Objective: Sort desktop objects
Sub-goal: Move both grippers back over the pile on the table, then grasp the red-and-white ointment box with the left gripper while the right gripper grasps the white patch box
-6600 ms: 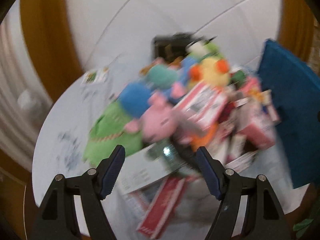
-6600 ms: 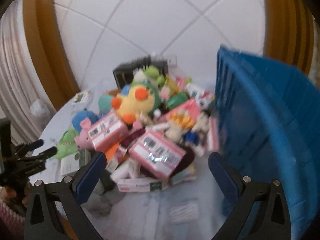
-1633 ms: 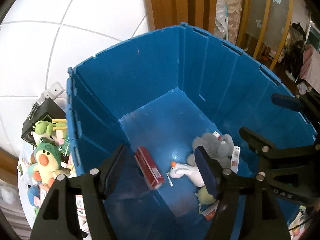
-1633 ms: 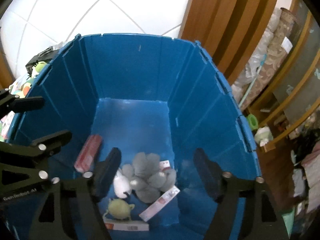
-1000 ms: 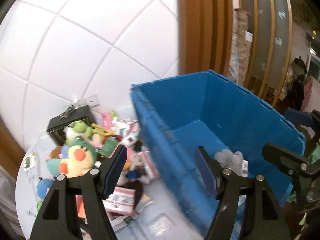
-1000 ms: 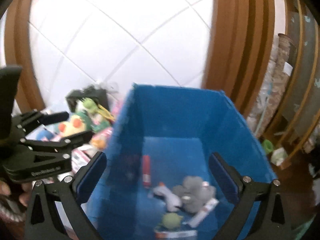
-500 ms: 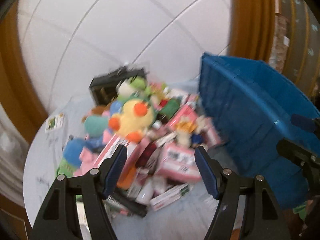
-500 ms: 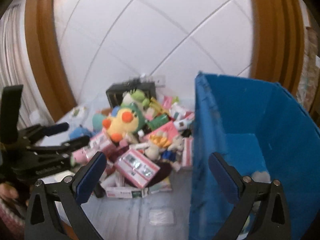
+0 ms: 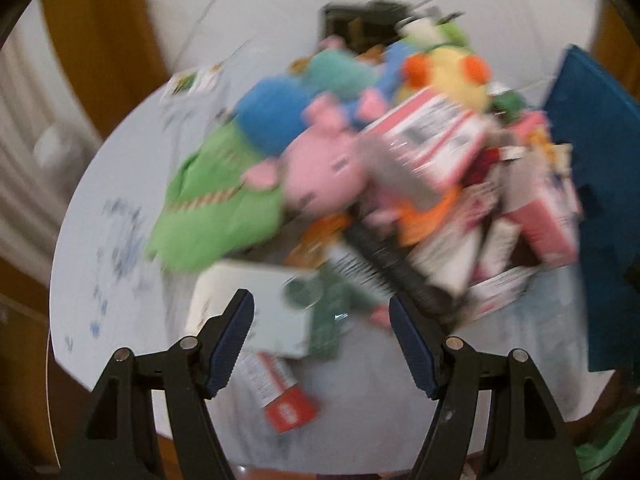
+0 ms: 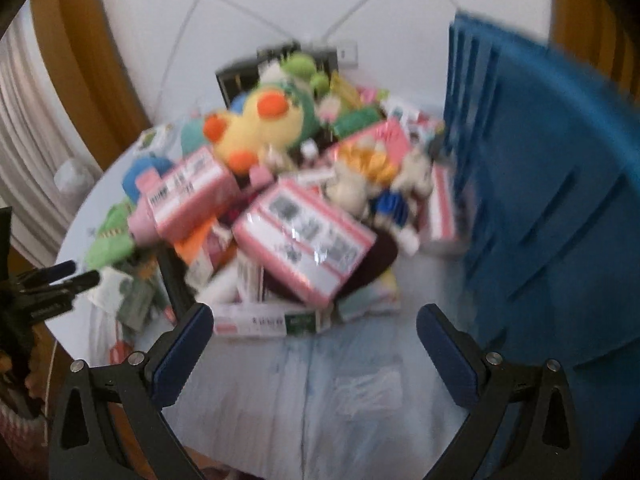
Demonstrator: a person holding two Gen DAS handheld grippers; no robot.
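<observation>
A pile of toys and boxes lies on a round white table. In the blurred left wrist view I see a pink pig plush, a green plush, a yellow duck plush and pink boxes. My left gripper is open and empty, just above a white box and a red box. My right gripper is open and empty over bare table, in front of a pink box. The blue bin stands at the right.
A black box stands behind the pile by the white tiled wall. The left gripper shows at the left edge of the right wrist view. A small clear packet lies on the table near me. Wooden frames flank the wall.
Both grippers have swung away from the blue bin, back to the pile on the table, and have come lower and closer to it. Both stay open and empty.
</observation>
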